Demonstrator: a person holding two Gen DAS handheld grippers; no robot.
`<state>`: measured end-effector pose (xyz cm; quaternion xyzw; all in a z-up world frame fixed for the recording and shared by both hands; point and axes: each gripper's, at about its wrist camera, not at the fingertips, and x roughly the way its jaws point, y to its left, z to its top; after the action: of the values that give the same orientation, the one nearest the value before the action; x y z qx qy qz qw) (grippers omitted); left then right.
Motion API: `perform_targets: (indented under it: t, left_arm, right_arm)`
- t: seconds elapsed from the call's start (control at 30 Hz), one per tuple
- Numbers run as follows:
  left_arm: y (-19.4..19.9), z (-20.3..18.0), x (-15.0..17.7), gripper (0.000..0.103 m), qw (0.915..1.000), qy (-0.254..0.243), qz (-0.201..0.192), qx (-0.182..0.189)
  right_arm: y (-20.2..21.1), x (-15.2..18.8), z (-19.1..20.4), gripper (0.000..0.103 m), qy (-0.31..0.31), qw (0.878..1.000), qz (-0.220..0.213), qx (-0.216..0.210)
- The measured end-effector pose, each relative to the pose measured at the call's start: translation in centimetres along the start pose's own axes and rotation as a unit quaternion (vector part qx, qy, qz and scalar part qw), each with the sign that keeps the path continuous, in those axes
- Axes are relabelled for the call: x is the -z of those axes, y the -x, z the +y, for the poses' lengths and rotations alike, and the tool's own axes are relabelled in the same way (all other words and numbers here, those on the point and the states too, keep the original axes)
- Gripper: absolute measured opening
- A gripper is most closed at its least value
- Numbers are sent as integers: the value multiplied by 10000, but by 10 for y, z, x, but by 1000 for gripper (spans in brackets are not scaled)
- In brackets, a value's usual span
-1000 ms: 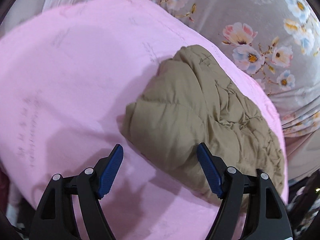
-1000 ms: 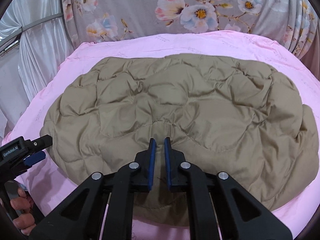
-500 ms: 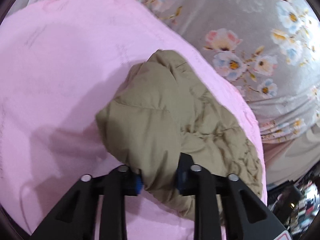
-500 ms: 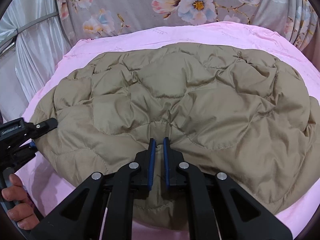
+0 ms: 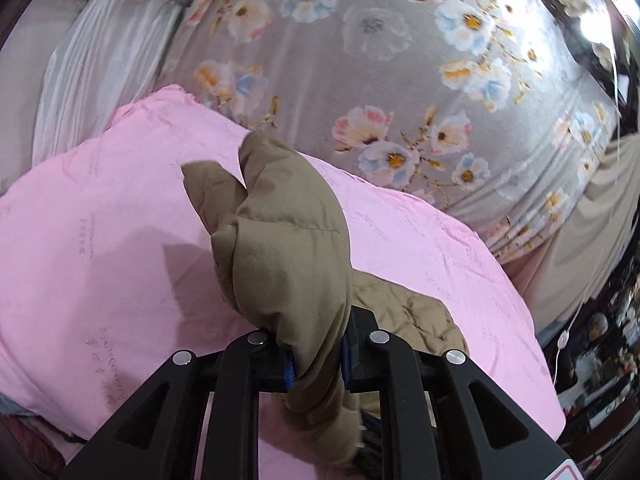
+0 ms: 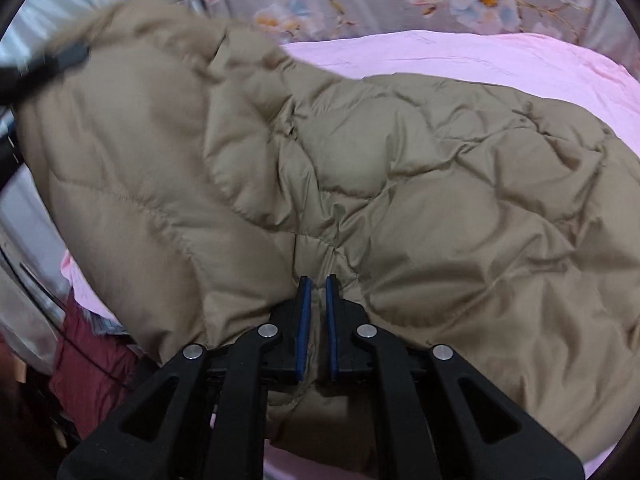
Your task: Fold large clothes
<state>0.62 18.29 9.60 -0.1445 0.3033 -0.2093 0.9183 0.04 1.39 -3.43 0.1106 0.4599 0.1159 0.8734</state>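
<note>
Now the left gripper, open a second ago, has its jaws clamped on the jacket and has lifted that end off the pink bed. The right gripper still pinches the near edge. Flowered curtain hangs behind.

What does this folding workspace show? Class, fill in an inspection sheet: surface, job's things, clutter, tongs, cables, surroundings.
Surface: pink sheet covers the bed.
Job's things: tan quilted puffer jacket, its left end lifted off the sheet.
Clutter: dark red fabric beside the bed.
Tongs: left tongs shut on a jacket fold; right tongs shut on the near edge.
Cables: thin white cord at far right.
Surroundings: floral grey fabric, white curtain.
</note>
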Motion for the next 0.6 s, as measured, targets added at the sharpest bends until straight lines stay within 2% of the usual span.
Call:
perform_targets:
  t: [0.07, 0.13, 0.27, 0.33, 0.43, 0.53, 0.6]
  left_arm:
    - [-5, -22, 4, 12, 9996, -257, 45, 79]
    - [-8, -50, 8, 12, 9980, -603, 52, 182]
    - [-9, -90, 13, 12, 9931, -1044, 56, 528]
    - [-7, -99, 13, 12, 9917, -1178, 18, 524]
    - [-5, -96, 10, 11, 9928, -1075, -7, 521]
    - [-2, -92, 7, 11, 9936, -999, -53, 526]
    - [3, -95, 7, 11, 9927, -1071, -40, 558]
  right_arm:
    - [-7, 0, -1, 4, 59, 10000, -63, -24]
    - [-7, -1, -11, 4, -60, 9995, -87, -284]
    - [19, -2, -43, 3, -785, 9940, -77, -754]
    - [47, -3, -61, 8, -1034, 9917, -357, -673]
    - [72, -14, -99, 8, -1552, 9847, -632, -483]
    - [59, -30, -125, 8, -1706, 9834, -603, -141]
    - [31, -36, -132, 7, -1840, 9815, -281, -457]
